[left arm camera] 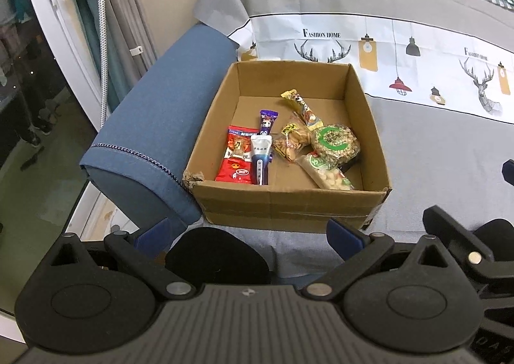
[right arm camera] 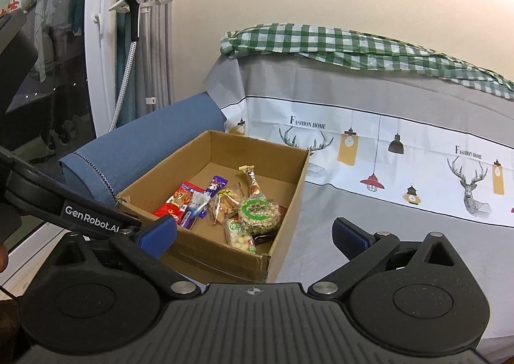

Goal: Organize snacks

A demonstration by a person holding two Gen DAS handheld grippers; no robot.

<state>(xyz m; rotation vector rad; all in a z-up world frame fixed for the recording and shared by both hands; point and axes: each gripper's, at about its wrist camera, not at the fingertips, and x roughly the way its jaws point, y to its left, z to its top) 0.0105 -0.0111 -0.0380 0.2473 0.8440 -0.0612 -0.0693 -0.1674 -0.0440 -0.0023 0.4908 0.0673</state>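
An open cardboard box point(left arm camera: 369, 113) stands on the grey bed sheet and holds several snacks: a red packet point(left arm camera: 236, 160), a white-blue sachet point(left arm camera: 259, 158), a purple bar point(left arm camera: 267, 121), a yellow stick point(left arm camera: 303, 108), a peanut bag point(left arm camera: 290, 141), a round green-labelled rice cake point(left arm camera: 335, 141) and a nut bar point(left arm camera: 327, 173). My left gripper point(left arm camera: 250, 235) is open and empty just in front of the box. The box shows in the right wrist view point(right arm camera: 289, 203) too, with the rice cake point(right arm camera: 258, 214). My right gripper point(right arm camera: 253, 235) is open and empty, near the box's right front corner.
A blue bolster pillow point(left arm camera: 154, 126) lies against the box's left side. A green checked cloth point(right arm camera: 353, 43) lies at the far edge of the bed. The left gripper's arm point(right arm camera: 64, 203) crosses the left of the right wrist view. Curtains and a glass door stand at the left.
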